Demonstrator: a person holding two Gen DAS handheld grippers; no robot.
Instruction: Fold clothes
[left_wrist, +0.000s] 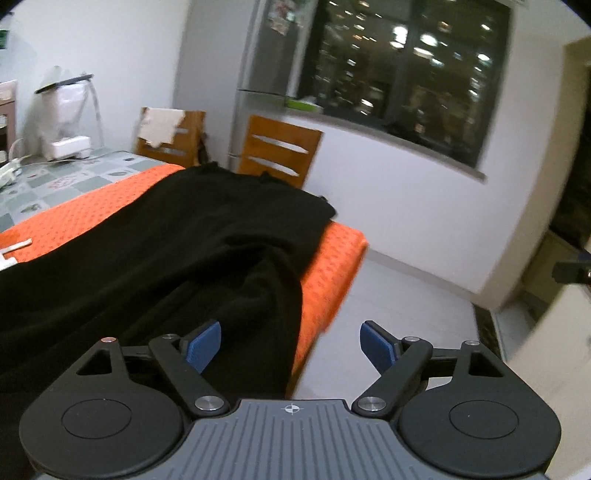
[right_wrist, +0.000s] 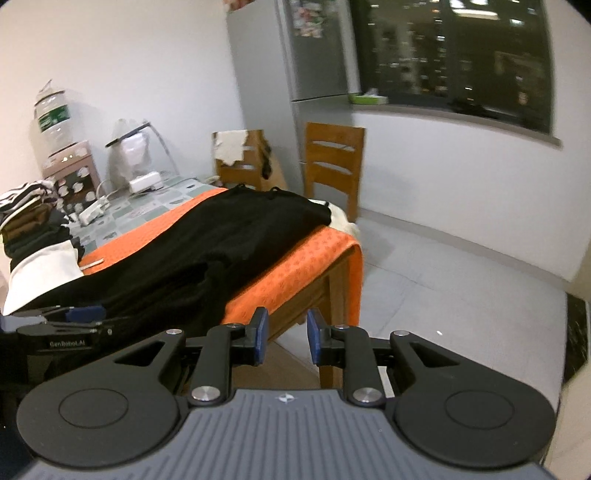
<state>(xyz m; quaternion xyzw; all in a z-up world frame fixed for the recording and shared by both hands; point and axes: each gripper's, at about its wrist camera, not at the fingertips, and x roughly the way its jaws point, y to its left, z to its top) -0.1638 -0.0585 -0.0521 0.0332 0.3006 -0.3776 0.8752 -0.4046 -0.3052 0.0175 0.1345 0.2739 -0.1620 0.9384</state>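
Note:
A black garment (left_wrist: 192, 251) lies spread along an orange cloth (left_wrist: 74, 218) on the table, and its near end droops over the front edge. My left gripper (left_wrist: 291, 345) is open wide at that edge. Its left pad (left_wrist: 205, 345) hovers over the hanging black fabric, and its right pad (left_wrist: 378, 347) is out over the floor. In the right wrist view the same garment (right_wrist: 229, 236) stretches away to the far end. My right gripper (right_wrist: 287, 336) is open with nothing between its pads, just off the table's near corner. The left gripper (right_wrist: 74, 317) shows beside the garment's near end.
A stack of folded clothes (right_wrist: 33, 229) sits at the table's left. A power strip (right_wrist: 92, 210) and a white box (right_wrist: 146, 182) lie at the far end. Two wooden chairs (right_wrist: 334, 162) stand behind the table, by a fridge (right_wrist: 303, 62). Tiled floor (right_wrist: 443, 288) lies to the right.

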